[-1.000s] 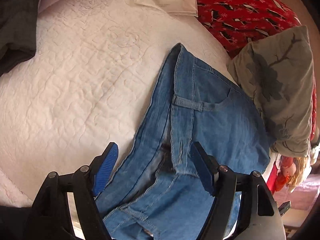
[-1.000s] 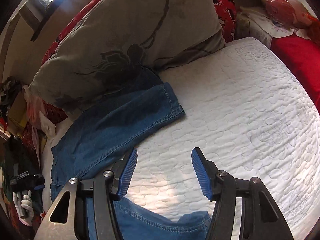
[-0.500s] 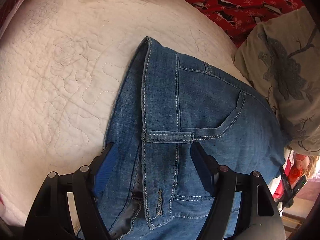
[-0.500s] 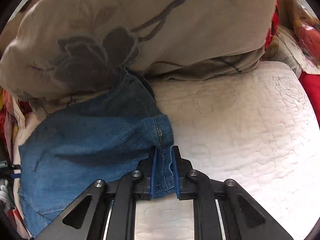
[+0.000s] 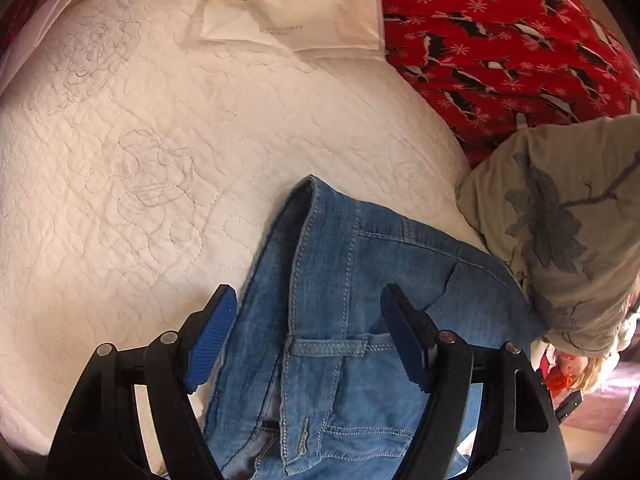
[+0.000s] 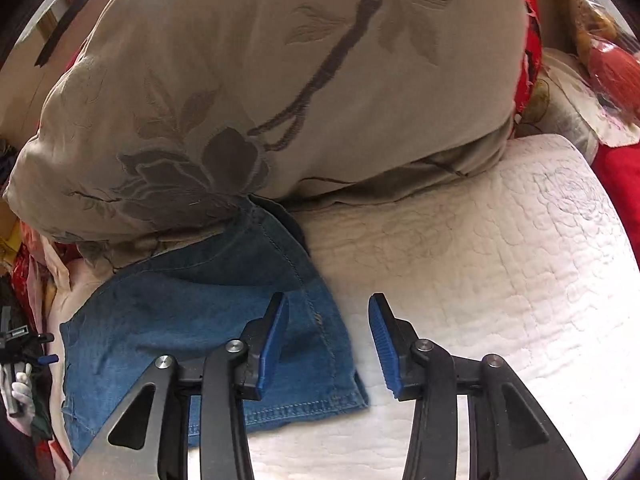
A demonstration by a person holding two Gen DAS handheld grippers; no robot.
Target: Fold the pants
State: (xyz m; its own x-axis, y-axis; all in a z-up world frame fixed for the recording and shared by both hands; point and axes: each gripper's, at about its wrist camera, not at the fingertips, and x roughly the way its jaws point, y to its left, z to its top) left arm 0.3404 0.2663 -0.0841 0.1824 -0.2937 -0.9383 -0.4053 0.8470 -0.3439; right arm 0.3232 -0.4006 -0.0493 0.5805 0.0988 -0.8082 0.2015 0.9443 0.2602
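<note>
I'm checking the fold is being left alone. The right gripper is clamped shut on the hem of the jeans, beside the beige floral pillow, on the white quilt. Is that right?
Not quite. The right gripper is not clamped: its jaws are opening, and the pads no longer press the hem of the jeans, which lies flat between them. The right wrist view shows it. The beige floral pillow and white quilt are as you said.

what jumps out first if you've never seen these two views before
The blue jeans stand out, spread on the white quilted bedcover, with the waistband lying between the open left gripper. In the right wrist view a big beige floral pillow fills the top and overlaps the jeans, while the right gripper is opening over the leg hem. A red patterned blanket glows at the far edge.
</note>
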